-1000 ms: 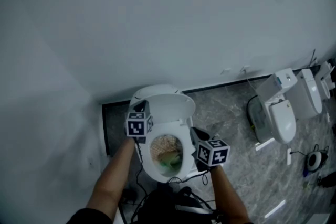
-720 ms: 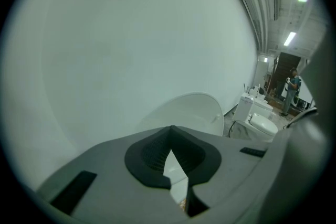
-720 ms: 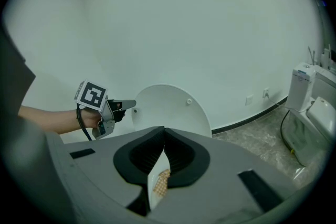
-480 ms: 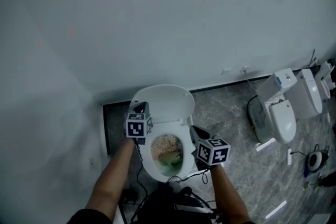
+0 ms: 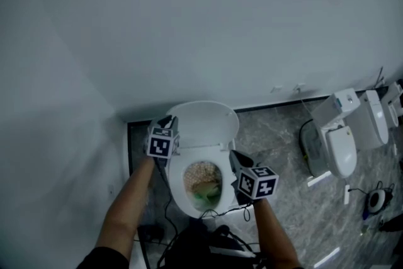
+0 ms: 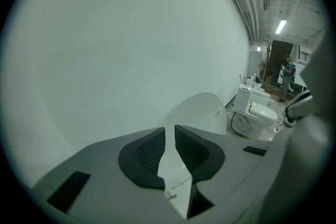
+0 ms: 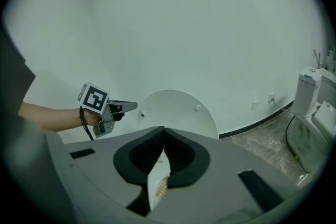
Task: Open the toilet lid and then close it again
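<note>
The toilet lid (image 5: 203, 125) now stands upright against the wall (image 5: 189, 22) at the bowl's (image 5: 178, 192) 12 o'clock — a second ago it tipped forward over the bowl. The left gripper (image 5: 167, 121), at the lid's 9 o'clock, has just been opening its jaws to a narrow gap that clamps nothing; the right gripper (image 5: 233, 158), at the bowl's 3 o'clock, stays closed and empty.

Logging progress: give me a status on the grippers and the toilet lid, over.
Left gripper jaws just opening, nothing between, beside toilet lid. Right gripper shut, empty. Lid up against wall. Nothing in the way.
</note>
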{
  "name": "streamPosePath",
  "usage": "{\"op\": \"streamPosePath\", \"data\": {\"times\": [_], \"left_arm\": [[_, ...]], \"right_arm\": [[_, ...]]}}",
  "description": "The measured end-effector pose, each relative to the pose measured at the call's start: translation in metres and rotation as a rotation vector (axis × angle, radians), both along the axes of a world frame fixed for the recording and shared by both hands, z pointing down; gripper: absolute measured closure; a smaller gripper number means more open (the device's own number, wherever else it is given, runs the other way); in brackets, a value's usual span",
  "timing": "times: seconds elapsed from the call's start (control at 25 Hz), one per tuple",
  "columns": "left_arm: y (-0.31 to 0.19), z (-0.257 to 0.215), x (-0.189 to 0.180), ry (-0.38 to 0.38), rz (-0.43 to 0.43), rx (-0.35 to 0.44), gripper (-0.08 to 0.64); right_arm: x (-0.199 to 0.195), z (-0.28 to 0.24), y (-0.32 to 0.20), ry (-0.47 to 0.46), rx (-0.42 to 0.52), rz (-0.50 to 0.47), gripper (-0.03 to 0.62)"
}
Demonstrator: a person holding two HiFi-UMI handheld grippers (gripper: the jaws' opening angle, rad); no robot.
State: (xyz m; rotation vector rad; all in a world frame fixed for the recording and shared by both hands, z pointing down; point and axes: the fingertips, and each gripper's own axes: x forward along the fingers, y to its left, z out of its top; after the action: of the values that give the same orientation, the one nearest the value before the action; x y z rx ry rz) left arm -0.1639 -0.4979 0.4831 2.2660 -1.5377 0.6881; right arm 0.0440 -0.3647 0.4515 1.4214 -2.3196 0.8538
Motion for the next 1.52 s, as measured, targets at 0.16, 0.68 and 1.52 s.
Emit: {"op": "streamPosePath", "data": {"times": [0.16,0.68,1.52], "left_arm": [[-0.011,0.008,-0.010,-0.005,-0.004,-0.019,0.454],[-0.034,0.039,-0.021,-0.051,0.038,-0.074,0.387],[0.003,0.035,-0.009,-0.036,0.100,-0.035,0.454]], "right_arm": [[0.002,0.006,0.001,0.008,-0.014,0.003,0.581],[0.018,0.023,0.002,0.041,-0.059,0.028,0.581],[0.014,0.029,0.015,0.029,-0.068,0.015,0.581]]}}
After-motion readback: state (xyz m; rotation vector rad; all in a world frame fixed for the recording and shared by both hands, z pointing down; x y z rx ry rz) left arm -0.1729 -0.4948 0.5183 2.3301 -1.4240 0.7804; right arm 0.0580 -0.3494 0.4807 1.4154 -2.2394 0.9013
